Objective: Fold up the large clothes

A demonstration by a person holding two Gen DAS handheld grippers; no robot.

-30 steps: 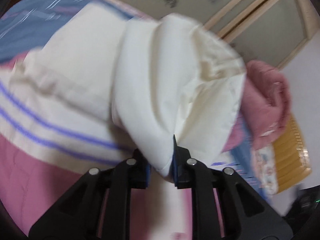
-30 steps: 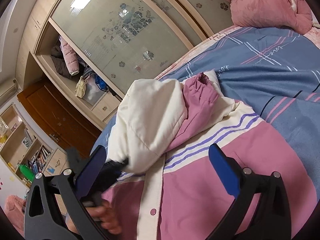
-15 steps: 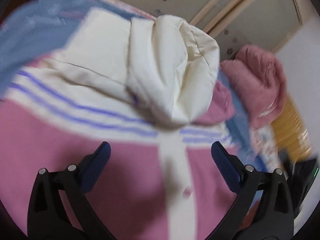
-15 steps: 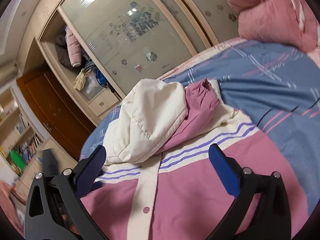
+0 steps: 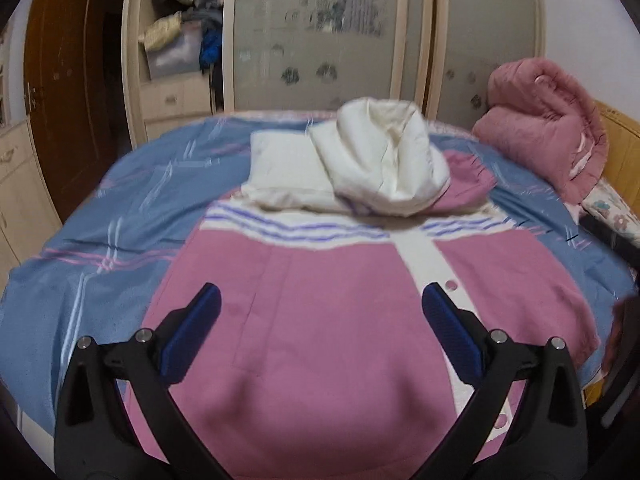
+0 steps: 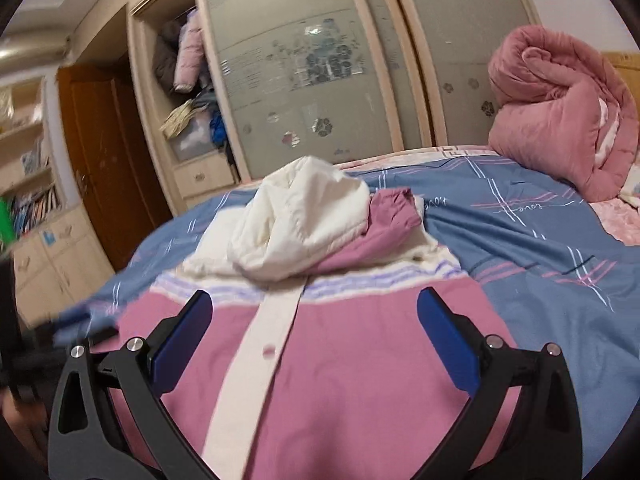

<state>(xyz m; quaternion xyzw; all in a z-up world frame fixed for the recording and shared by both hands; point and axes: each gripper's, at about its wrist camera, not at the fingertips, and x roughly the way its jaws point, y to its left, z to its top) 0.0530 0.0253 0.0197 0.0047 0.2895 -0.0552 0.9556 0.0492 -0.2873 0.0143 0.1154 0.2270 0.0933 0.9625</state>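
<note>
A pink and cream jacket point(image 5: 340, 300) with purple chest stripes lies flat on the bed, front up, with its cream button placket showing. Its cream hood point(image 5: 384, 164) is folded down onto the chest, and a pink sleeve cuff point(image 5: 468, 184) lies beside it. My left gripper point(image 5: 320, 336) is open and empty above the jacket's lower body. The jacket also shows in the right wrist view point(image 6: 340, 360), with the hood point(image 6: 304, 224) at its far end. My right gripper point(image 6: 314, 340) is open and empty above the placket.
The bed has a blue plaid cover point(image 6: 540, 240). A rolled pink quilt point(image 6: 560, 108) sits at the far right by the wooden headboard point(image 5: 616, 136). A wardrobe with sliding glass doors point(image 6: 312, 72) and an open section stands behind the bed.
My left gripper let go of the cream hood, opened, and drew back toward the jacket's hem. The hood now rests folded on the chest. My right gripper also pulled back and stayed open.
</note>
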